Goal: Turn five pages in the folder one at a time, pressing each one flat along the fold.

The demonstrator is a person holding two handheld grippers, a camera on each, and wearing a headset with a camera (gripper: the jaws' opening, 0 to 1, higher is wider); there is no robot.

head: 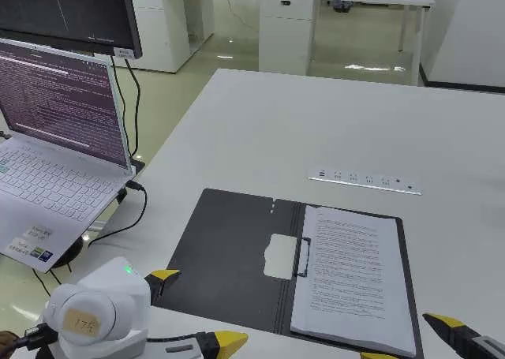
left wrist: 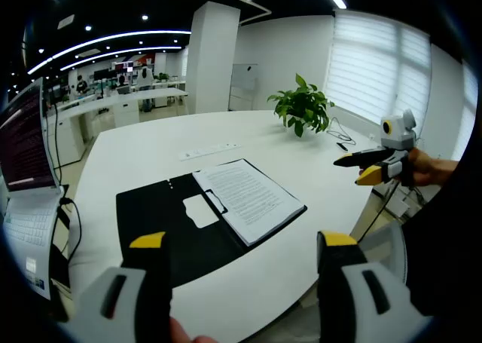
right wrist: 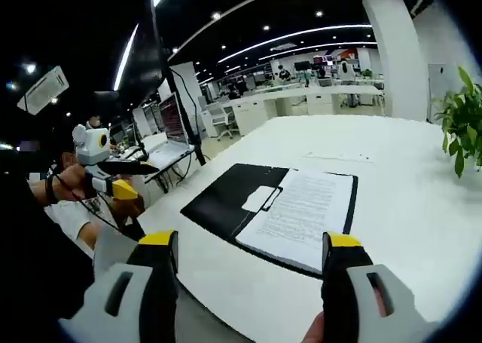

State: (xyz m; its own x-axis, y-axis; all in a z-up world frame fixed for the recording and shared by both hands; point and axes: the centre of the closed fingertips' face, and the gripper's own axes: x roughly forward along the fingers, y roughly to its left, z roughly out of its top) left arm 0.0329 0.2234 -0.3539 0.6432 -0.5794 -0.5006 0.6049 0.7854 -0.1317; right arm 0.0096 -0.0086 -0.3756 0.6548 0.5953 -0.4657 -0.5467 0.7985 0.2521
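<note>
Both jaw pairs gaping wide, gripping nothing: left gripper (left wrist: 242, 241), right gripper (right wrist: 251, 240) | folder (head: 229, 248) lying open on white table (head: 316, 122), just ahead of both | pages (head: 355, 272) sitting flat on its right half

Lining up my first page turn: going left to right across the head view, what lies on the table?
laptop → black folder cover → clip → printed pages

3 cams round folder (head: 221, 248) (head above)
</note>
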